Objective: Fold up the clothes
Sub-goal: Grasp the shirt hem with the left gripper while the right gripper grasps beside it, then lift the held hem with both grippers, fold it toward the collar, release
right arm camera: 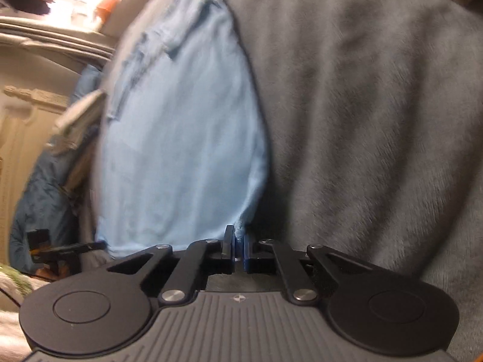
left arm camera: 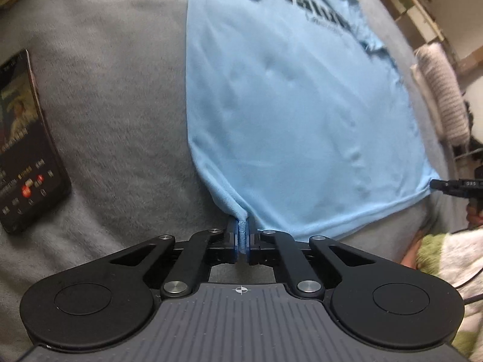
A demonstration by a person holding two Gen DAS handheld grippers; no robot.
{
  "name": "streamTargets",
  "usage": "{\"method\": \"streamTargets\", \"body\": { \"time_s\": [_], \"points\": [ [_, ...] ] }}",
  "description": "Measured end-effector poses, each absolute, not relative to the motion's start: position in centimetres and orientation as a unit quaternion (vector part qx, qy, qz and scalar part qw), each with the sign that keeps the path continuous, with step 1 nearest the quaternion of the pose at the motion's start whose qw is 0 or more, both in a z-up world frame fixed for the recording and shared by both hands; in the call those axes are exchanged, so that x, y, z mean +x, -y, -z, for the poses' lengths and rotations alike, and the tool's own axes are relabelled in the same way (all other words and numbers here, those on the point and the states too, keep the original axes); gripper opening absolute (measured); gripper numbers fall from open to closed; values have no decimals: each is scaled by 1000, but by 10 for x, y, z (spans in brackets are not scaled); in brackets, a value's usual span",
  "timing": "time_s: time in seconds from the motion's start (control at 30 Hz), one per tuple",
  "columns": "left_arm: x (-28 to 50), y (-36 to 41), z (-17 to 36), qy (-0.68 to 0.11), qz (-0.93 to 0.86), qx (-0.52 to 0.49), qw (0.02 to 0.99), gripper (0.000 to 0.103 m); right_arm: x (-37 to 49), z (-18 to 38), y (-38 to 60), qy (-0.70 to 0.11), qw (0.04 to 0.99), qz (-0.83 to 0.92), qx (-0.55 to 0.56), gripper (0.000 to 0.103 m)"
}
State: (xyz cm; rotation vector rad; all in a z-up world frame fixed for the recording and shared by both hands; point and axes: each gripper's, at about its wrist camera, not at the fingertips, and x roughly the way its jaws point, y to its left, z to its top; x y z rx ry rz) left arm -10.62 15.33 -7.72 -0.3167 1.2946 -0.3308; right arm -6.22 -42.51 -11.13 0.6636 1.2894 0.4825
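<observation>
The black print [left arm camera: 314, 6] on the light blue shirt [left arm camera: 295, 114] is too smeared to read. The right wrist view is motion-blurred throughout (the shirt's collar end most of all). The phone [left arm camera: 27, 144] is cut by the left edge.

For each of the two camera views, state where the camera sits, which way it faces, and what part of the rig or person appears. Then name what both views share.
Left wrist: sits on the left gripper, facing along the light blue shirt toward its collar; the right gripper shows at the far hem corner.
Right wrist: sits on the right gripper, facing along the shirt's edge beside the grey blanket; the left gripper shows at the left.
Shared: shirt, blanket, both grippers pinching hem corners.
</observation>
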Motion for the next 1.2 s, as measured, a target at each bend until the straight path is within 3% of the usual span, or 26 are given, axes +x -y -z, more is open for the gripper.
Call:
{"method": "streamTargets", "body": {
  "time_s": [0.2,0.53,1.2],
  "points": [
    [-86,-169,53,-556,139,-185,799,2,-34,75,418,-525,763,-243,290,4],
    [-33,-165,32,-483,121,-165,851,2,27,44,406,-447,808,-273,270,4],
    [164,-183,26,-364,45,-210,906,2,208,21,385,-334,860,-264,283,4]
  ]
}}
